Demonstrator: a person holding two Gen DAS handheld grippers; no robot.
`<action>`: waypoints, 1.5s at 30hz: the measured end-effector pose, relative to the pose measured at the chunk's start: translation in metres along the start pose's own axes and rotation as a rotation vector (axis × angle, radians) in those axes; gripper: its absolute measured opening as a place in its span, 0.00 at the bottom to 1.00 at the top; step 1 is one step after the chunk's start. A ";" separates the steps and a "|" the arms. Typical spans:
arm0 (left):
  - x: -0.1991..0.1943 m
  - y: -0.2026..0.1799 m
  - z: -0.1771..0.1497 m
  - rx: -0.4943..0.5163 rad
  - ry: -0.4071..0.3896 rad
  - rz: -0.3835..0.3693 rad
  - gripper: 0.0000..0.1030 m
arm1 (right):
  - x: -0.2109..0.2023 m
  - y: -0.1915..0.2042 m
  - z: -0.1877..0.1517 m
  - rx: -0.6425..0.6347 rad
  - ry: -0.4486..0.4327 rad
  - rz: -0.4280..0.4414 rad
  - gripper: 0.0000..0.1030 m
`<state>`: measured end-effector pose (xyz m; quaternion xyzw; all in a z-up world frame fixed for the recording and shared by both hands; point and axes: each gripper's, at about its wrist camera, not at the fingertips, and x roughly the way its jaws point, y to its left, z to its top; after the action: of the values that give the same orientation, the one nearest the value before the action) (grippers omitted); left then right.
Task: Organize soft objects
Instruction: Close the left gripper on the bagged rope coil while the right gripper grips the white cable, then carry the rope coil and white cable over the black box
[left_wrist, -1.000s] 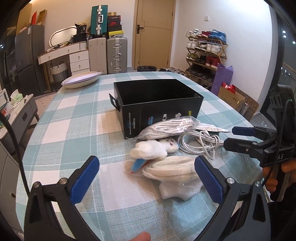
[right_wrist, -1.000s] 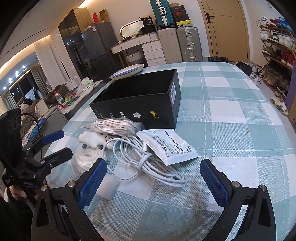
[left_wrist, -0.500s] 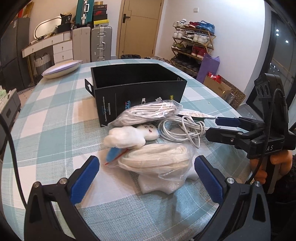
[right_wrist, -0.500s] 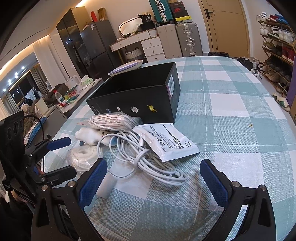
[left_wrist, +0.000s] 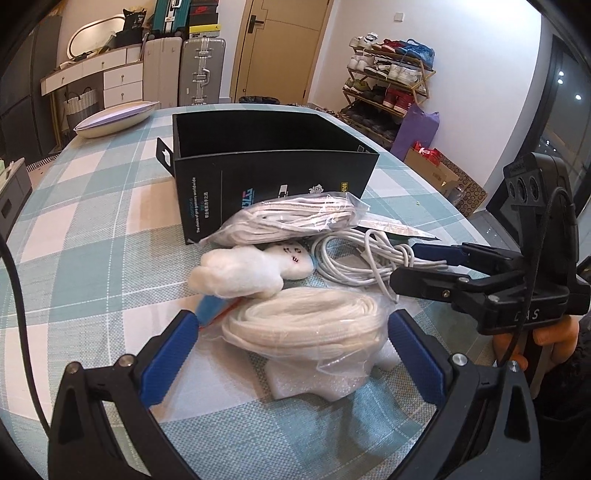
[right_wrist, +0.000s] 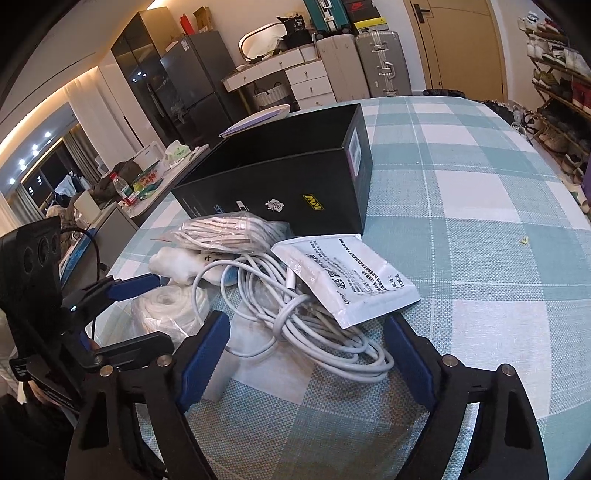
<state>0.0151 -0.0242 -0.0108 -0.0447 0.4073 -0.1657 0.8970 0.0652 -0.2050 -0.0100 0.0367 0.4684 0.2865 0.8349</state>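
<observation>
Printed white packet (right_wrist: 345, 280): plain only from right wrist

Bagged white rope coil (left_wrist: 306, 325), plush toy (left_wrist: 240, 273), loose cable (right_wrist: 295, 317) piled before open black box (left_wrist: 273, 162).

Black box (left_wrist: 273, 184) front reads "The choice of pro gamers worldwide"; other print too small.

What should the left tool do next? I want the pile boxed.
Probably ease the left tool forward and close on the bagged rope coil. The tool is open with the coil lying between its fingers, nearest of the pile, and the black box stands open just behind.
</observation>
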 end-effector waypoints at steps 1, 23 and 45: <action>0.000 0.000 0.000 0.000 0.001 -0.002 0.99 | 0.000 0.001 -0.001 -0.003 0.005 0.015 0.79; 0.000 -0.006 -0.004 0.040 0.001 -0.026 0.69 | 0.012 0.017 0.000 -0.087 0.019 0.063 0.43; -0.020 -0.007 -0.005 0.071 -0.047 -0.059 0.33 | 0.000 0.017 -0.005 -0.110 -0.043 0.113 0.30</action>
<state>-0.0028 -0.0240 0.0016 -0.0287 0.3784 -0.2052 0.9022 0.0542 -0.1920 -0.0071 0.0232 0.4310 0.3574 0.8282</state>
